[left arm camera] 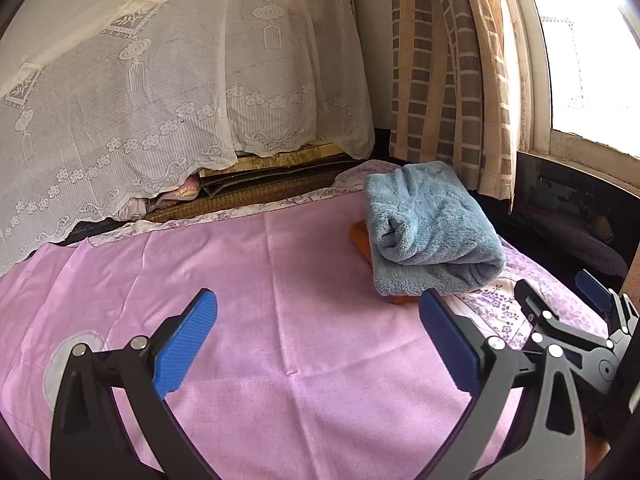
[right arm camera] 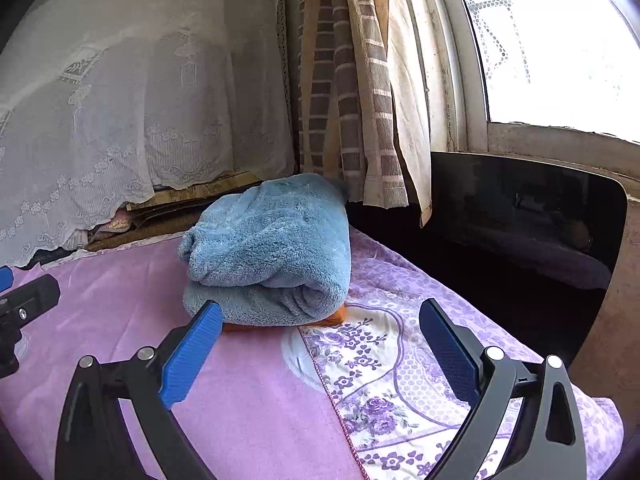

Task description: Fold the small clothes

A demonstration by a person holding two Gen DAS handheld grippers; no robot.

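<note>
A folded fluffy blue garment [left arm camera: 428, 228] [right arm camera: 272, 248] lies on an orange cloth [left arm camera: 358, 236] [right arm camera: 336, 317], of which only the edges show. Both rest on a pink sheet [left arm camera: 240, 280] [right arm camera: 120, 320] spread over a bed. My left gripper [left arm camera: 318, 304] hovers open above the bare pink sheet, to the left of and nearer than the blue garment. My right gripper [right arm camera: 320, 312] [left arm camera: 560, 292] stands wide open just short of the garment's near edge, with nothing between its pads. The left gripper's body [right arm camera: 24, 300] shows at the left edge of the right wrist view.
A purple floral bedspread [right arm camera: 380, 360] lies under the pink sheet on the right. Behind the bed is a pile under a white lace cover [left arm camera: 160, 100], with stacked mats [left arm camera: 260, 184] below it. A striped curtain [right arm camera: 352, 100], a window [right arm camera: 560, 40] and a dark panel [right arm camera: 520, 220] close off the right.
</note>
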